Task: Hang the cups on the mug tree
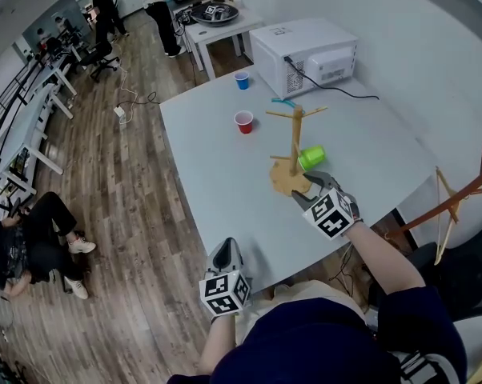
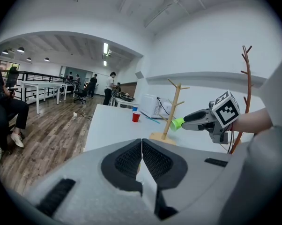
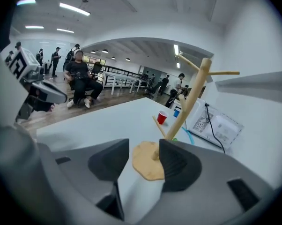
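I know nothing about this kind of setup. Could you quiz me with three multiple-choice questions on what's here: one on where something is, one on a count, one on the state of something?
1. Where does the blue cup stand?
A. On the table, near the microwave
B. On the floor
C. Between a gripper's jaws

2. How many cups are in sight?
A. One
B. Three
C. Five

3. How do the jaws of the left gripper stand?
A. Wide apart
B. Shut together, empty
C. Clamped on a cup

Answers:
1 A: the head view shows it upright on the tabletop beside the microwave.
2 B: there are the blue cup, the red cup, and the green cup at the mug tree.
3 B: the left gripper view shows the pads meeting with nothing between them.
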A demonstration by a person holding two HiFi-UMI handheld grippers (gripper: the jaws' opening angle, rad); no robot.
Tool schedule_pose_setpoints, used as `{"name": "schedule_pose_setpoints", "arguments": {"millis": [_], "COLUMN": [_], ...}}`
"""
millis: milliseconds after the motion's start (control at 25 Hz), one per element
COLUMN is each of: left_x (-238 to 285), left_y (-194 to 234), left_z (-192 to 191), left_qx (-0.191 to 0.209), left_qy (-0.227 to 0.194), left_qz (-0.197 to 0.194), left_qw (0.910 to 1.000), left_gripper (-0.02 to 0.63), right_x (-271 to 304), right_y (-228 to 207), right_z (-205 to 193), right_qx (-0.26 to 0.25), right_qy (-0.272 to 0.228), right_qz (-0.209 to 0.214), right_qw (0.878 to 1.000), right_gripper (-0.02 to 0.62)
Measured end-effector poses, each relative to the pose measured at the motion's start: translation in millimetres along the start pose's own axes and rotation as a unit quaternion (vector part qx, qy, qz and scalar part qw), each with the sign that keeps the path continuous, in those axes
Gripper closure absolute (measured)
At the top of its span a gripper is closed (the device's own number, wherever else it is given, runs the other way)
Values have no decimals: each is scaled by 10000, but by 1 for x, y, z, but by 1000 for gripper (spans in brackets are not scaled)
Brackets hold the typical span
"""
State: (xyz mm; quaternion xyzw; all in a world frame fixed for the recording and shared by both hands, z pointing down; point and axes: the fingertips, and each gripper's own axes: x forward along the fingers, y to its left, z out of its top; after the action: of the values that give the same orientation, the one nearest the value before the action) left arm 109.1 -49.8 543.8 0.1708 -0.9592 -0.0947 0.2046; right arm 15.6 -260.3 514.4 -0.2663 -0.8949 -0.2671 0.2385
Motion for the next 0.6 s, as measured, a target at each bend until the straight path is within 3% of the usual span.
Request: {"name": "schedule_pose_setpoints", "arguments": {"millis": [360, 600], "left_x": [-3, -4], "left_y": [-12, -23], "left_z": [0, 1], "left_qx": [-47, 11], "left_qy": [-56, -64], "left_qz": [70, 20], "left_qw": [9999, 10000], "left_gripper": [586, 586], "right_x": [-18, -27], "right_y": [37, 52], "right_z": [10, 13], "right_qx": [1049, 1243], "right_qy": [-488, -683], "right_qz": [218, 254], "right_qw": [9930, 9896], "right_gripper": [498, 541]}}
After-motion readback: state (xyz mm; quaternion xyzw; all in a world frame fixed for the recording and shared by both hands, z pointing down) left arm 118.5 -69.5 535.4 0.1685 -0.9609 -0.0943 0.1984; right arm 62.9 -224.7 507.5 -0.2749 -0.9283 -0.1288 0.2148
